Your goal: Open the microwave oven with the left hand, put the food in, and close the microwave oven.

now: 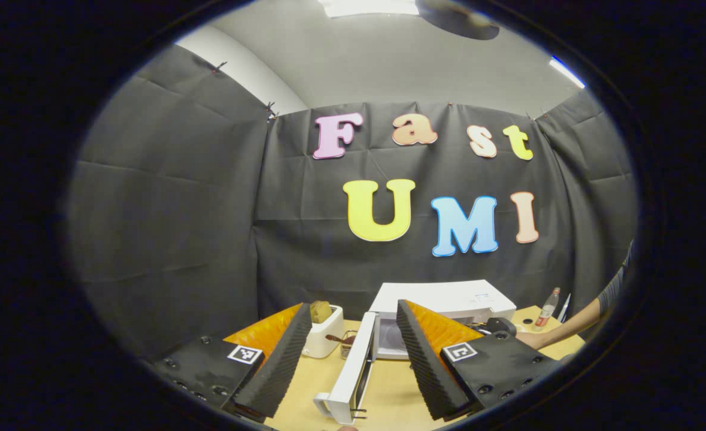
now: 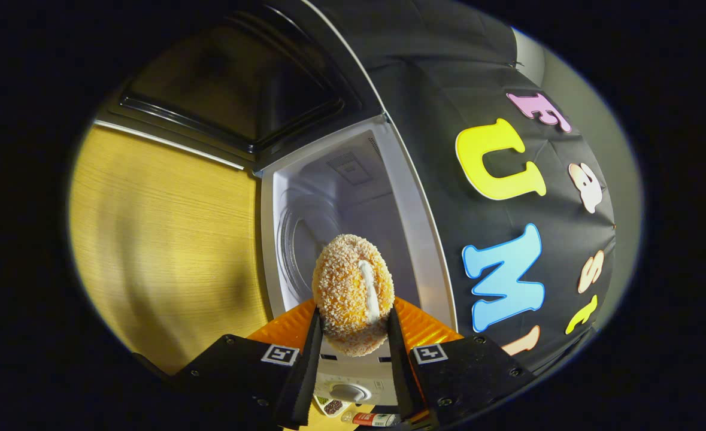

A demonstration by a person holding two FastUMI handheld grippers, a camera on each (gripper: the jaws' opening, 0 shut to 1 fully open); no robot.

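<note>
In front of the open microwave (image 2: 353, 197), right gripper (image 2: 353, 335) pinching a crumbed bun (image 2: 353, 293), door (image 1: 350, 371) swung wide, left gripper (image 1: 353, 359) fingers spread, holding nothing, above the wooden table (image 1: 388, 389).

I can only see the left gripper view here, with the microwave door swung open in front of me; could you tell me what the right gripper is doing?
Observer: The right gripper is shut on a sesame-crusted food ball, both fingers pressing its sides.
Operator: Thank you. Is the food inside the oven yet?
Observer: It hangs in front of the open microwave cavity; whether it has crossed the threshold I cannot tell.
Operator: Is anything already in the cavity?
Observer: I see just the round turntable in there.
</note>
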